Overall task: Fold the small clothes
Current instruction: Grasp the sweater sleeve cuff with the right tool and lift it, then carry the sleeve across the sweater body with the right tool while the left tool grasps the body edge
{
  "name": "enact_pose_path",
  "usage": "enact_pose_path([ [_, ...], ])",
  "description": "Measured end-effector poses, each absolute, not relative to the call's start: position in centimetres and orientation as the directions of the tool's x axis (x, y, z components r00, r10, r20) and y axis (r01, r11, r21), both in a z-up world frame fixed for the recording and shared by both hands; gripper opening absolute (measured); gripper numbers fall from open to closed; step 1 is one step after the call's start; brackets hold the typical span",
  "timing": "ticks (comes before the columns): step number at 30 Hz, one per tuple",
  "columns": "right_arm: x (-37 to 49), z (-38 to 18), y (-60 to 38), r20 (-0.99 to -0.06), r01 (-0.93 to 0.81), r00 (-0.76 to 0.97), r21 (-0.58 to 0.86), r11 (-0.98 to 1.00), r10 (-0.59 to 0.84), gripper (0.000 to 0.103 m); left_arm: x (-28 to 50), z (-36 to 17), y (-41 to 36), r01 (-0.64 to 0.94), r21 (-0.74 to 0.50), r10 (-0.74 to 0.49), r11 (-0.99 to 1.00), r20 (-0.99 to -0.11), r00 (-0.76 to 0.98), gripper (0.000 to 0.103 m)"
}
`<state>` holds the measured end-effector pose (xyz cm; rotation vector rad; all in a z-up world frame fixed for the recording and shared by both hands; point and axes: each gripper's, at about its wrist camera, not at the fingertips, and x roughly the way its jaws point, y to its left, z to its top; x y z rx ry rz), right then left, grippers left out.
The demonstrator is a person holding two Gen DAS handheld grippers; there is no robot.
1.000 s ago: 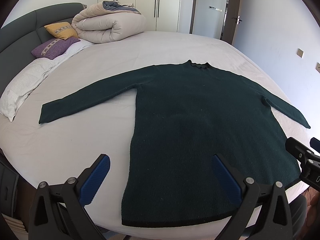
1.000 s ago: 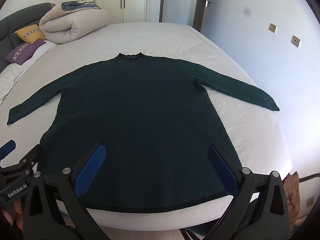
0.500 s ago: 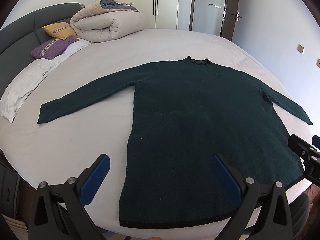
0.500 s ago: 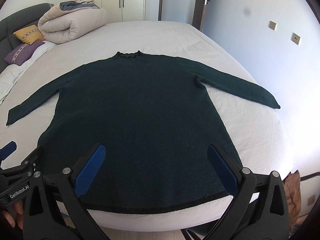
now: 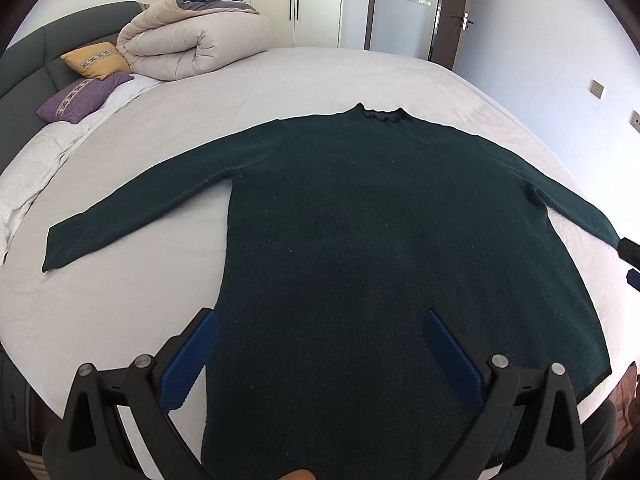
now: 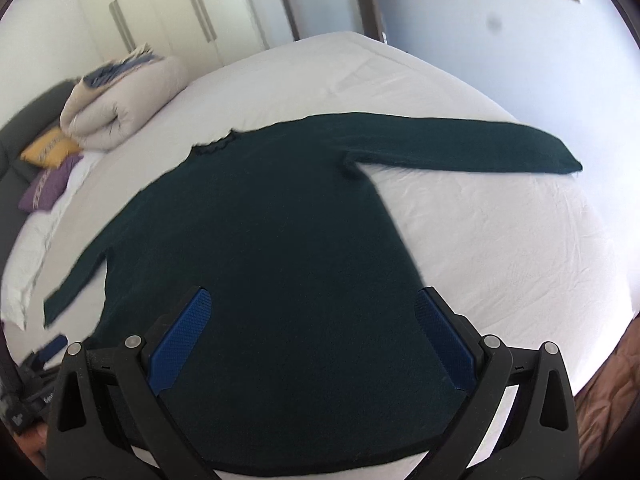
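Observation:
A dark green long-sleeved sweater [image 5: 380,248] lies flat on the white bed, both sleeves spread out, collar at the far side and hem at the near edge. It also shows in the right wrist view [image 6: 272,240]. My left gripper [image 5: 320,356] is open and empty above the hem on the sweater's left part. My right gripper [image 6: 312,336] is open and empty above the lower right part of the body, its view tilted and blurred. The right sleeve [image 6: 460,144] stretches to the right. The left gripper's tip shows at the lower left of the right wrist view [image 6: 52,350].
The white bed sheet [image 5: 120,312] reaches to the near edge. A rolled beige duvet [image 5: 192,44], a yellow pillow [image 5: 96,60] and a purple pillow [image 5: 80,96] lie at the far left by the dark headboard. Wardrobes and a door stand behind. Brown floor [image 6: 604,420] shows at lower right.
Both grippers have moved forward over the sweater's hem. The right gripper has tilted and swung toward the right sleeve side; its view is now blurred. Both stay open.

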<state>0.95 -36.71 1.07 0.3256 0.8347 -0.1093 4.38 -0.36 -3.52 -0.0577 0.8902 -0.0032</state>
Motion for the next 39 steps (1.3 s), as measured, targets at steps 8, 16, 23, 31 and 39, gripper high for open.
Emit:
enact_pose_path([
  [8,3.6,-3.1,-60.3,-0.658,0.517,0.753,0.615,0.595,0.026,0.103,9.3,-3.5,-0.7,0.021,-0.171,-0.145,0.985,-0.753,0.642,0.103],
  [16,6.5,-6.0,-68.5,-0.647,0.604,0.762,0.688,0.401,-0.038,0.101,12.1,-4.6,-2.2,0.065,-0.215,-0.209,0.974,-0.760,0.616,0.103],
  [23,10.0,-7.3,-69.5,-0.623,0.593,0.781,0.721,0.358,-0.038,0.091,13.6,-4.6,-2.3,0.081,-0.203,-0.208,0.976,-0.752,0.626,0.103],
  [31,10.9,-9.9,-71.5,-0.584,0.573,0.811,0.778,0.258,-0.038,0.020,15.7,-4.6,-2.3,0.119,-0.276,-0.290,0.954,-0.739,0.608,0.103],
  [39,18.1,-0.3,-58.6,-0.592,0.353,0.806,0.493,0.796,0.010,0.008,19.9,-2.0,-6.7,0.261,-0.437,-0.506,0.861,-0.675,0.538,0.101],
])
